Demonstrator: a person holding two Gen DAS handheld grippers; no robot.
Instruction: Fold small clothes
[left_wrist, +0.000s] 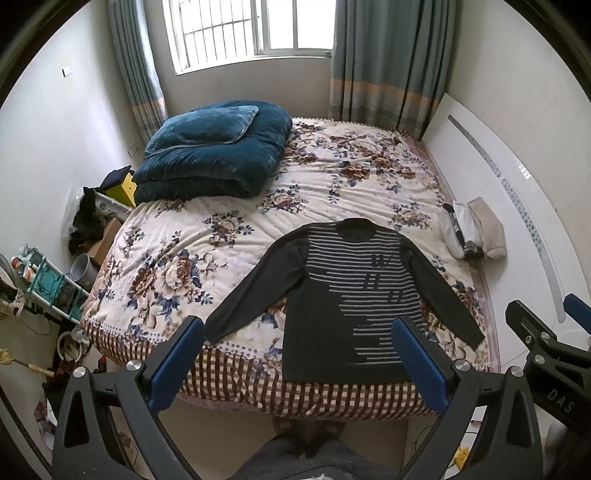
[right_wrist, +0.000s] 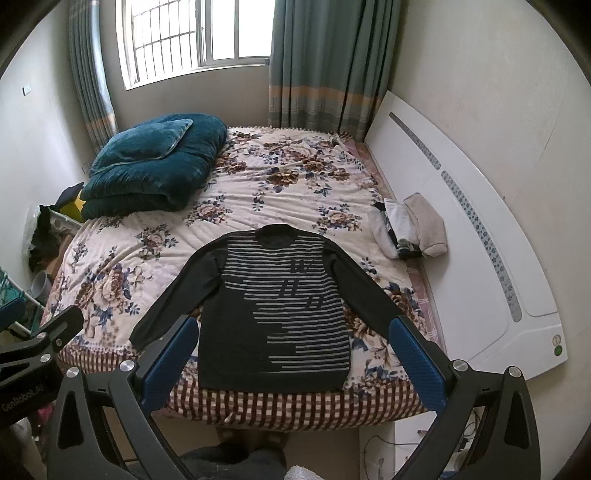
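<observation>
A dark long-sleeved sweater (left_wrist: 332, 310) with grey stripes lies flat and face up on the floral bed (left_wrist: 207, 236), sleeves spread, hem at the near edge. It also shows in the right wrist view (right_wrist: 273, 314). My left gripper (left_wrist: 299, 362) is open and empty, held above the floor in front of the bed's near edge. My right gripper (right_wrist: 291, 358) is open and empty, also in front of the hem. Each gripper shows at the edge of the other's view.
A folded teal duvet (left_wrist: 214, 155) lies at the bed's far left. A small pile of folded clothes (right_wrist: 410, 229) sits at the bed's right side by the white headboard (right_wrist: 480, 221). Cluttered shelves and boxes (left_wrist: 44, 280) stand left of the bed.
</observation>
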